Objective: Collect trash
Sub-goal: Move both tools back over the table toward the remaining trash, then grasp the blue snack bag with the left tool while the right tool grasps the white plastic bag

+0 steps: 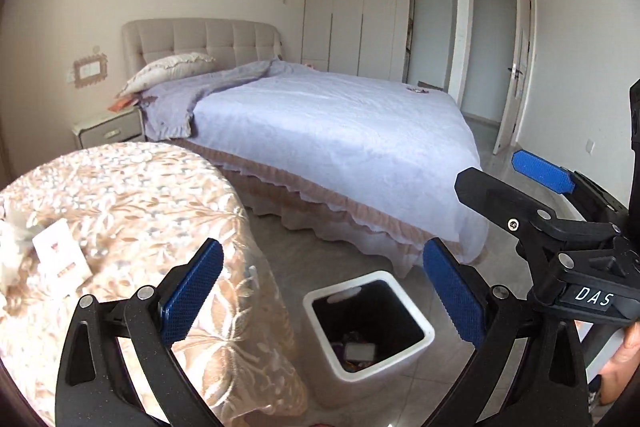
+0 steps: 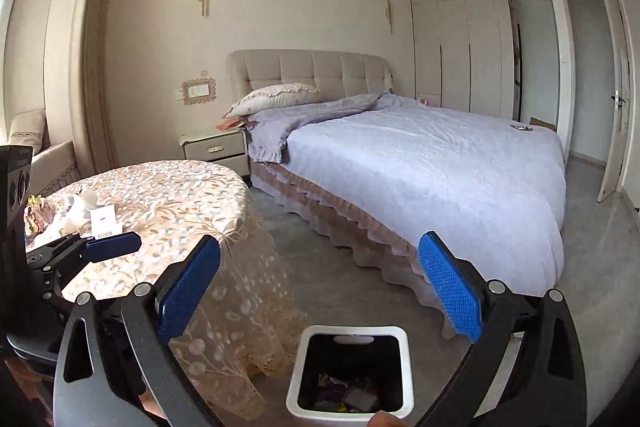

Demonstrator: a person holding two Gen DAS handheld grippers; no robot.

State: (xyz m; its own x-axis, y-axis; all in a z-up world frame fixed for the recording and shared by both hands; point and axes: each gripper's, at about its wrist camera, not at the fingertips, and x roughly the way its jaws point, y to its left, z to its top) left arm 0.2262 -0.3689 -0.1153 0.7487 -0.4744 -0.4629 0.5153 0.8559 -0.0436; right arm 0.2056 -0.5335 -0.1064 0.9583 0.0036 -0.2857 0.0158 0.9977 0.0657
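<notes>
A white square trash bin (image 1: 368,319) with a dark liner stands on the floor beside the round table; several scraps lie in its bottom. It also shows in the right wrist view (image 2: 350,371). My left gripper (image 1: 320,291) is open and empty above the bin's near side. My right gripper (image 2: 320,287) is open and empty above the bin; it also shows in the left wrist view (image 1: 516,173) at the right. A small white card (image 1: 60,259) and crumpled white tissue (image 2: 82,205) lie on the table.
The round table (image 2: 172,199) wears a floral lace cloth hanging to the floor. A big bed (image 1: 340,131) with a pale cover fills the middle. A nightstand (image 2: 216,147), wardrobe (image 1: 352,15) and an open door (image 1: 516,67) stand behind. Grey floor (image 2: 340,267) lies between table and bed.
</notes>
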